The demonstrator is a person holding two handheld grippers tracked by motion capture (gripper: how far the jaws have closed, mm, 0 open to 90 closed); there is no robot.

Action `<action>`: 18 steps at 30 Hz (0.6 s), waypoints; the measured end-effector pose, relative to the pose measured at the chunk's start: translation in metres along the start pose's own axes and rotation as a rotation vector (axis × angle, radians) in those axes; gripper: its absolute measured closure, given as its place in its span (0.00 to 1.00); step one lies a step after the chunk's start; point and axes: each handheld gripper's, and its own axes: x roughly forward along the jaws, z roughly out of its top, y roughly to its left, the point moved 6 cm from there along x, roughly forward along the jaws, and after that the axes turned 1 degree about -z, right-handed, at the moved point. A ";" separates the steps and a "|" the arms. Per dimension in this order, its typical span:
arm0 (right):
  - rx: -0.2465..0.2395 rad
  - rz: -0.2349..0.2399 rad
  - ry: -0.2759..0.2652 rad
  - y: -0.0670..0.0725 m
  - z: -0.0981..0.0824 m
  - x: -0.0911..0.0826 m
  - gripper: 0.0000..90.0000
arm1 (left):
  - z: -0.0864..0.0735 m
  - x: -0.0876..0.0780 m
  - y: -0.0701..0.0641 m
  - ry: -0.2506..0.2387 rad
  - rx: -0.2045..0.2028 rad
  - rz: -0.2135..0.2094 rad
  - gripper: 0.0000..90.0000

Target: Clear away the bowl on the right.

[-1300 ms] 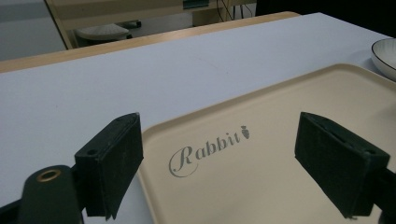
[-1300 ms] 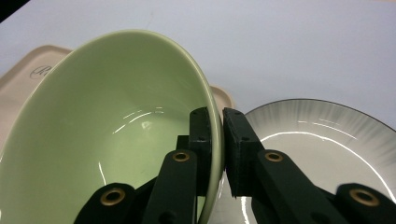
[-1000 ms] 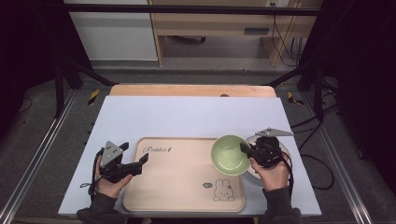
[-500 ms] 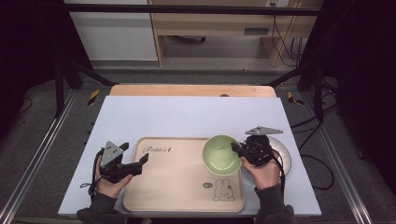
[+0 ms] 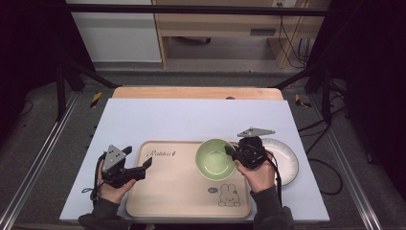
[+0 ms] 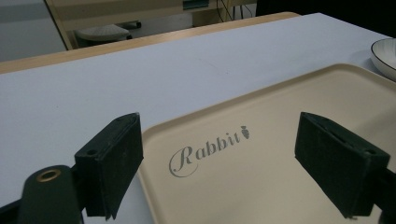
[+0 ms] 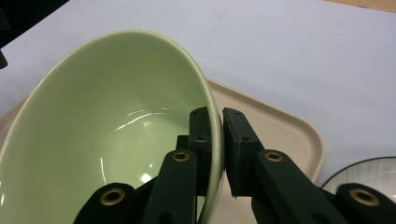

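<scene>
- Gripping the green bowl [image 5: 215,159] by its right rim, right claw [image 5: 231,153] is clenched on it: in right gripper view one pad sits inside the wall, one outside, w/ the rim of the bowl [image 7: 112,126] pinched between.
- Bowl is over the right part of the beige tray [image 5: 177,191], near its back edge; whether its base touches the tray or hangs just above can't be told. In right gripper view it looks tilted, its lower left part cut off by the frame edge.
- Right hand [image 5: 258,172] wraps the claw body, so most of the jaws are hidden in high view; grey plate on top sticks out behind it.
- White plate [image 5: 285,160] lies on the table just right of the tray, partly covered by the right hand & claw; only a sliver of the plate [image 7: 369,175] shows at the corner of right gripper view.
- Rabbit print [image 5: 229,195] sits at the tray's front right, in front of the bowl; small mark beside it is too small to read.
- Left claw [image 5: 143,165] is released, jaws wide apart w/ nothing between, at the tray's left edge; left gripper view shows the "Rabbit" lettering [image 6: 205,149] between the jaws.
- Left hand [image 5: 112,184] is near the table's [image 5: 191,120] front left; sleeve cut off by the frame.
</scene>
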 end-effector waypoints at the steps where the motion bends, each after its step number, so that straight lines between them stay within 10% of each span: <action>1: 0.000 0.000 0.000 0.000 0.000 0.000 0.92 | 0.000 0.000 0.000 0.000 0.000 -0.001 0.17; 18: -0.029 0.029 0.044 0.015 -0.001 0.022 0.92 | 0.001 -0.001 0.000 -0.005 0.001 0.000 0.17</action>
